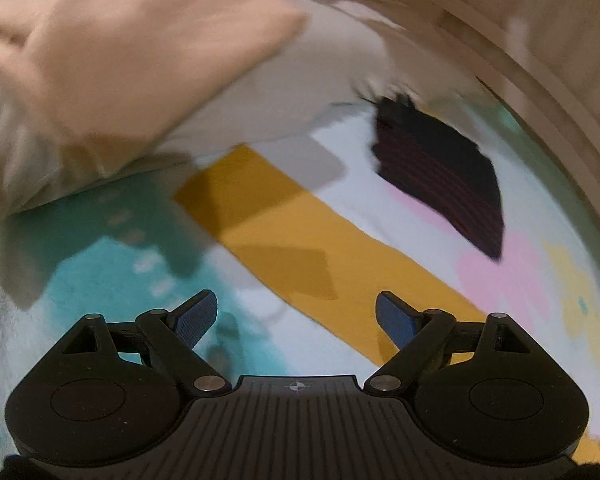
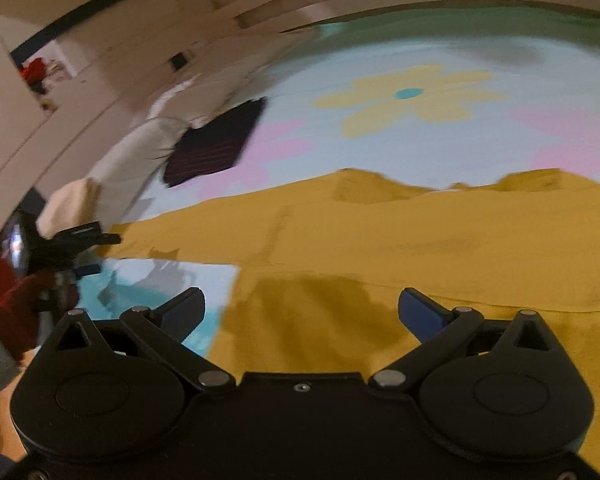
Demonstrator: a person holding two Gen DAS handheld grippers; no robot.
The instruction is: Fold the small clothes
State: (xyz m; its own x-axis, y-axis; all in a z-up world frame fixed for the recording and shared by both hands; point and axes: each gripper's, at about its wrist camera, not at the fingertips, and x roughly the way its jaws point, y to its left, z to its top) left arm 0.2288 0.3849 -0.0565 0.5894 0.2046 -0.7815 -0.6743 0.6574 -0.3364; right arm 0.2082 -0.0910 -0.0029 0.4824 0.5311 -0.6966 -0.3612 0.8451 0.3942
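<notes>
A mustard-yellow garment (image 2: 380, 232) lies spread flat on a flower-patterned blanket (image 2: 412, 96). In the left wrist view a long strip of the yellow garment (image 1: 300, 240) runs diagonally under my left gripper (image 1: 296, 312), which hovers open over it with nothing between its blue pads. My right gripper (image 2: 302, 310) is open too, just above the near part of the cloth. A dark folded garment with red stripes (image 1: 440, 176) rests further off, also seen as the dark striped garment (image 2: 216, 144) in the right wrist view. The left gripper (image 2: 80, 240) shows at the far left there.
A peach cushion (image 1: 140, 52) and a beige pillow (image 1: 260, 92) lie beyond the yellow cloth. The blanket's edge (image 1: 548, 128) meets a pale floor. A hand in a red sleeve (image 2: 16, 304) holds the left gripper. A red item (image 2: 36, 70) lies far off on the floor.
</notes>
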